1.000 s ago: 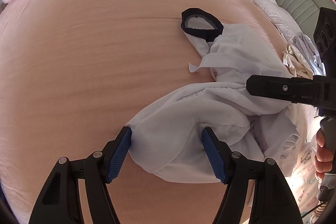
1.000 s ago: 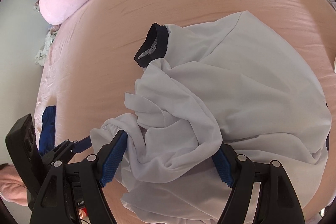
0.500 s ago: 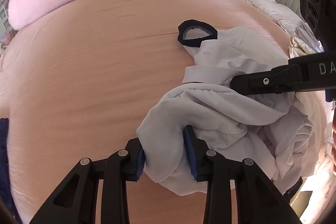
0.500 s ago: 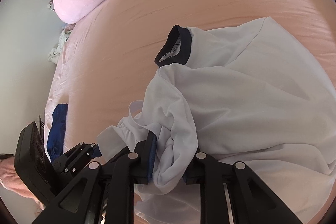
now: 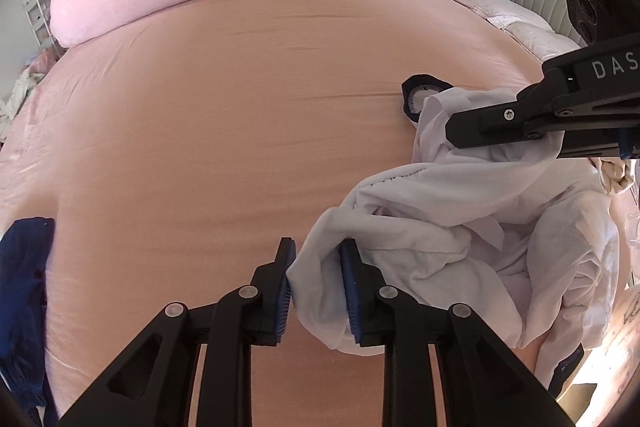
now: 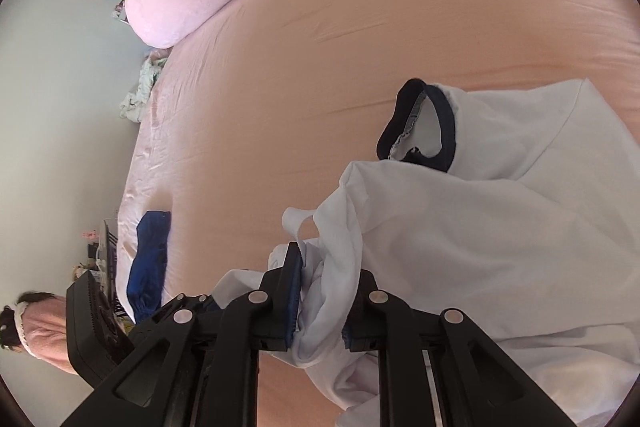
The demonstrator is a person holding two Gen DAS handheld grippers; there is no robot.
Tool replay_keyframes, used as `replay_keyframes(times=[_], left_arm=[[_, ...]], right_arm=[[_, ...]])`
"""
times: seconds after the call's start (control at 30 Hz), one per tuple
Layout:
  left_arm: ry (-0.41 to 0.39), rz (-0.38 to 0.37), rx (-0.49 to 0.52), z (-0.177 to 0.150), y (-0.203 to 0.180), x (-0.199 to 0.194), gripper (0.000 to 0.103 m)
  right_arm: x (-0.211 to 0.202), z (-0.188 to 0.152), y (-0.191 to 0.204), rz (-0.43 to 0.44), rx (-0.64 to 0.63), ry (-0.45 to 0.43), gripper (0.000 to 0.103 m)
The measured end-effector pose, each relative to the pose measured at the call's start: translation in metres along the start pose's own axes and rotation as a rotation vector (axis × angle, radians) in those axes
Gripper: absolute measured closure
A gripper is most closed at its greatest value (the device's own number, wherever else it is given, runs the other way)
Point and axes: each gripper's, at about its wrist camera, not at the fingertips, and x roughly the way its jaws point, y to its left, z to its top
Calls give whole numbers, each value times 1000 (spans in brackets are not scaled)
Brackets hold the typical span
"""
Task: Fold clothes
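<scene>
White shirt (image 5: 460, 243) still crumpled on bed (image 5: 240, 131); bunched fabric is being clamped by closing left claw (image 5: 316, 291) and right claw (image 6: 322, 301); no fold made.

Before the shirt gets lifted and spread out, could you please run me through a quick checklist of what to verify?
1. Left claw has cloth: ok. Its jaws are closing, with a fold of the white shirt between the pads.
2. Right claw has cloth: ok. Its jaws are closing around a bunched fold of the shirt.
3. Grips are on matching points such as hem corners or shoulders: cannot tell, the cloth is too crumpled.
4. Shirt is untangled: not ok, it lies in a heap, dark collar to the far side.
5. Room on the bed to spread it: ok.
6. Blue garment is apart from the shirt: ok, it lies at the bed's edge.
</scene>
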Motion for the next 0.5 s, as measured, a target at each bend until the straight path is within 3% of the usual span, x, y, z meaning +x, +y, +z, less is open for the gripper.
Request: replay_keyframes(times=[0.2, 0.5], left_arm=[[20, 39, -48, 17, 21, 6, 82], [42, 123, 17, 39, 33, 5, 82]], right_arm=[[7, 25, 15, -90, -35, 28, 88], [10, 61, 28, -122, -51, 78, 88]])
